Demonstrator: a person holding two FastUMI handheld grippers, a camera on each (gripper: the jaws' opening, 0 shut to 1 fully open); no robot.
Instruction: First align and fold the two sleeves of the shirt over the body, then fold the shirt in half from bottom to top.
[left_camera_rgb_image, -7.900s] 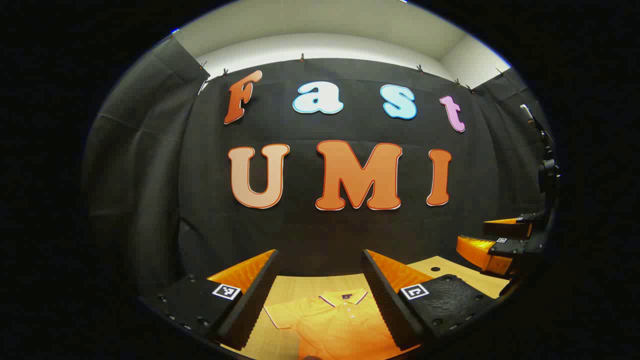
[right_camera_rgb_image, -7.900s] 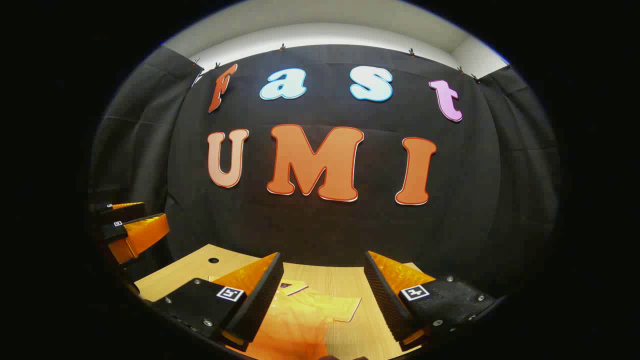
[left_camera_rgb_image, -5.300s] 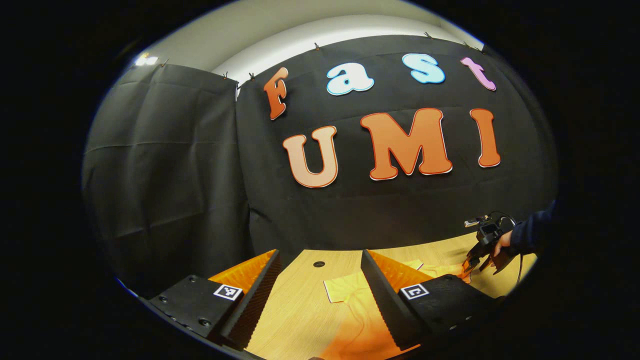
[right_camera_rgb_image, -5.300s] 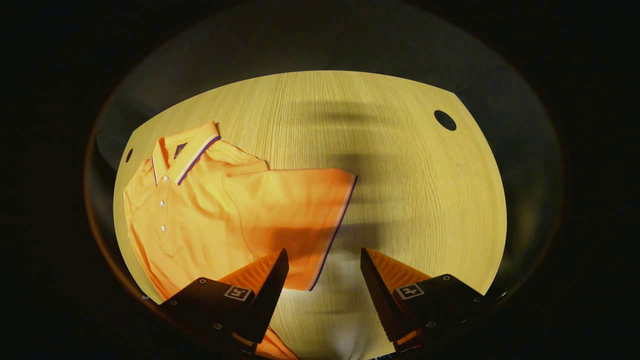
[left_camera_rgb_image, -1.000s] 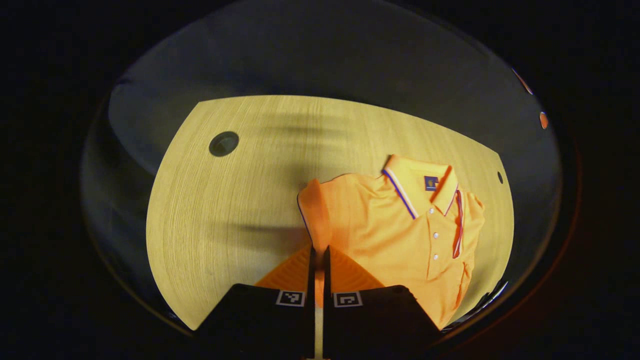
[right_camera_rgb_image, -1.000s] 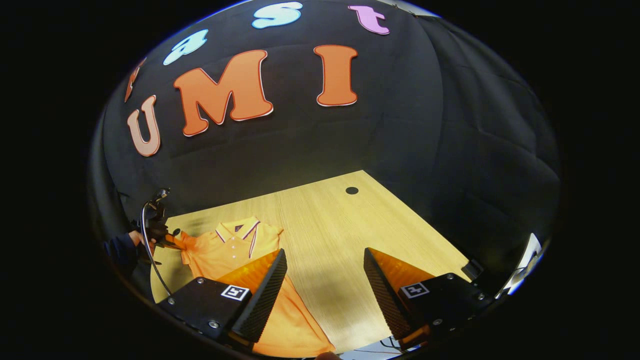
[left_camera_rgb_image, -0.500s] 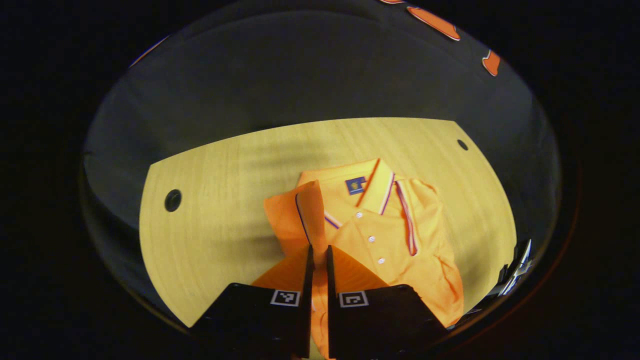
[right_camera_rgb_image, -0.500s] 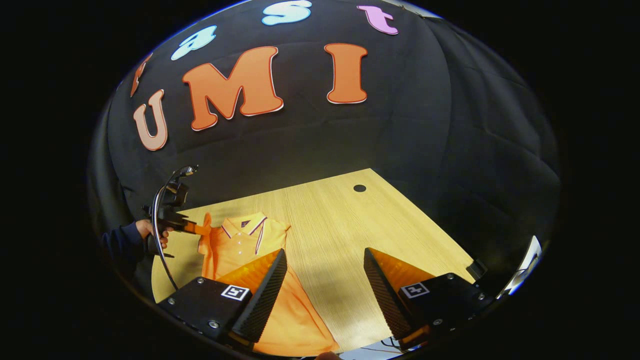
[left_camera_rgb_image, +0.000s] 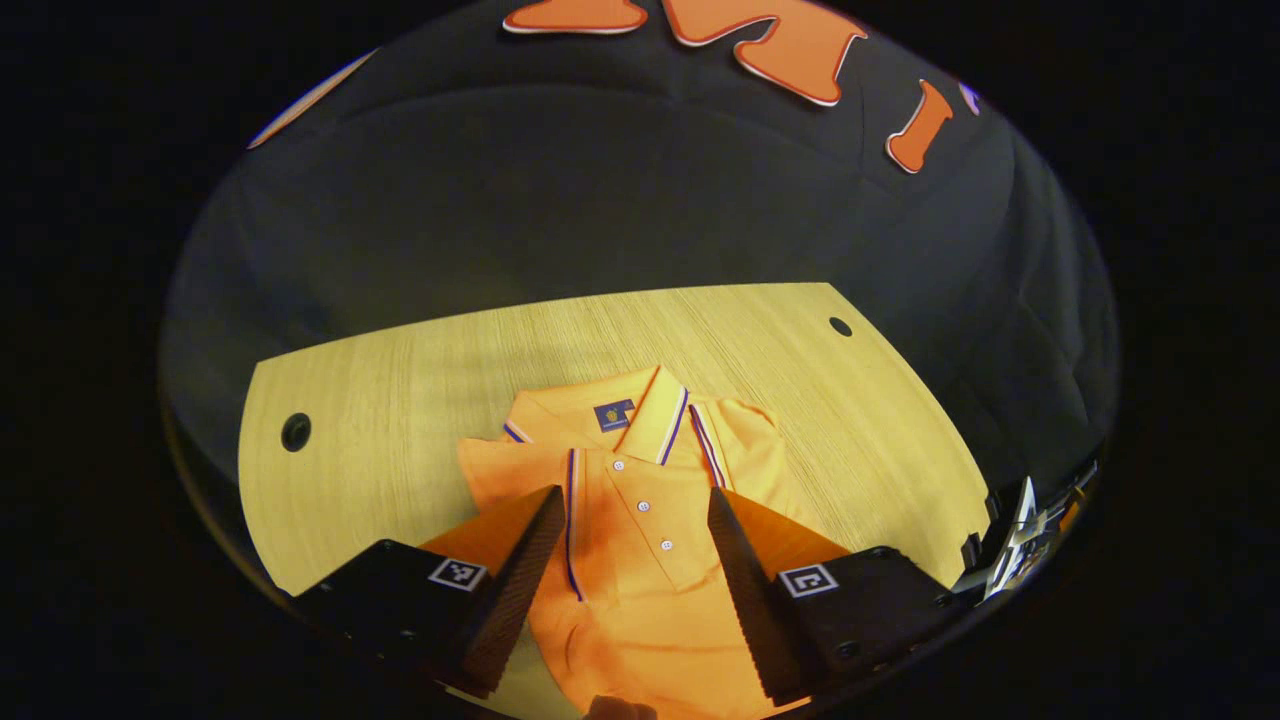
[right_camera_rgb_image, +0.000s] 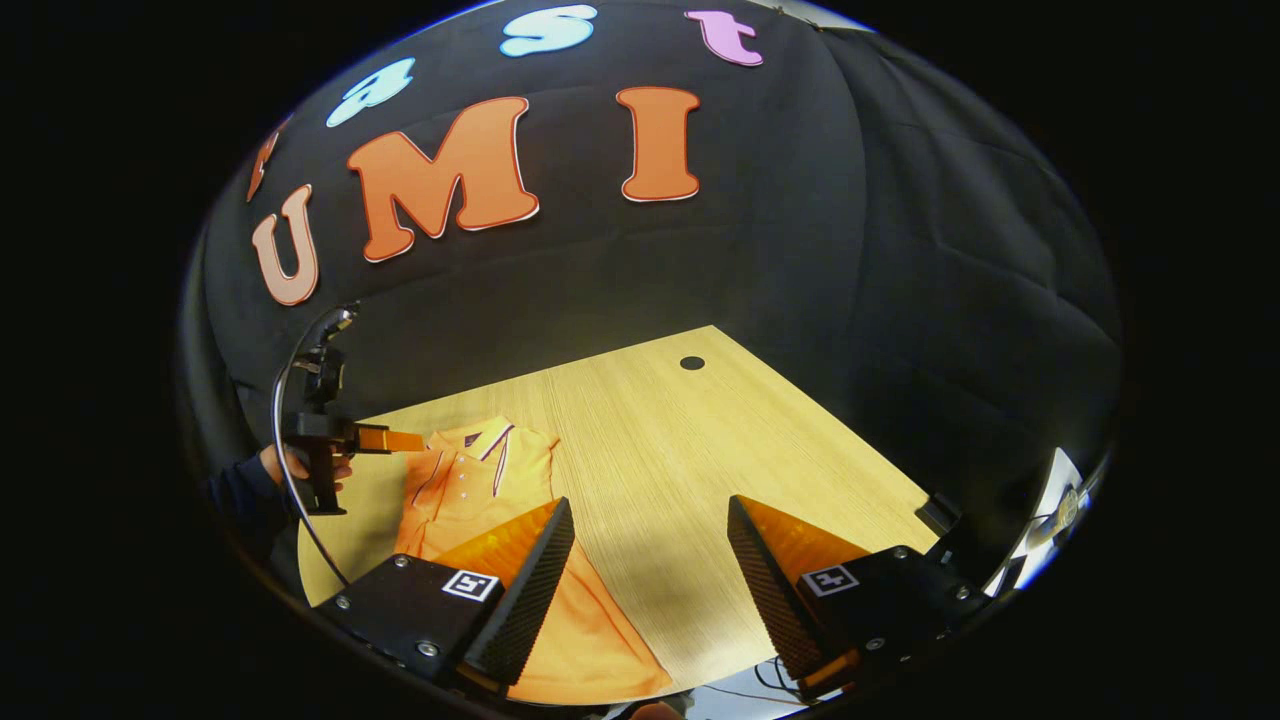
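Left gripper view
Left gripper (left_camera_rgb_image: 625, 560): its 2 fingers stand wide apart, nothing between them; it hangs above the chest of the shirt.
Shirt (left_camera_rgb_image: 650, 520): orange polo, lying face up on the table, collar toward the far edge, buttoned placket running down between the fingers.
Left sleeve (left_camera_rgb_image: 520, 490): folded in over the body, its striped cuff edge running beside the placket.
Right sleeve (left_camera_rgb_image: 745, 455): also turned in over the body, striped edge just right of the collar.
Hem: out of sight below the fingers, so whether the bottom is folded up cannot be told here.
Table (left_camera_rgb_image: 400, 380): pale wood, with 2 round holes near its far corners.

Right gripper view
Right gripper (right_camera_rgb_image: 650, 570): fingers well apart, empty, held over bare table to the right of the shirt.
Shirt (right_camera_rgb_image: 470, 480): lying long and narrow at the left part of the table, its lower body stretched out toward the near edge behind the left finger.
Left gripper (right_camera_rgb_image: 395, 440): seen farther off, held level by a hand (right_camera_rgb_image: 285, 465) in a dark sleeve, tip just over the shirt's shoulder; finger spacing cannot be told from this side.
Table (right_camera_rgb_image: 700, 440): wood surface against the black cloth wall.
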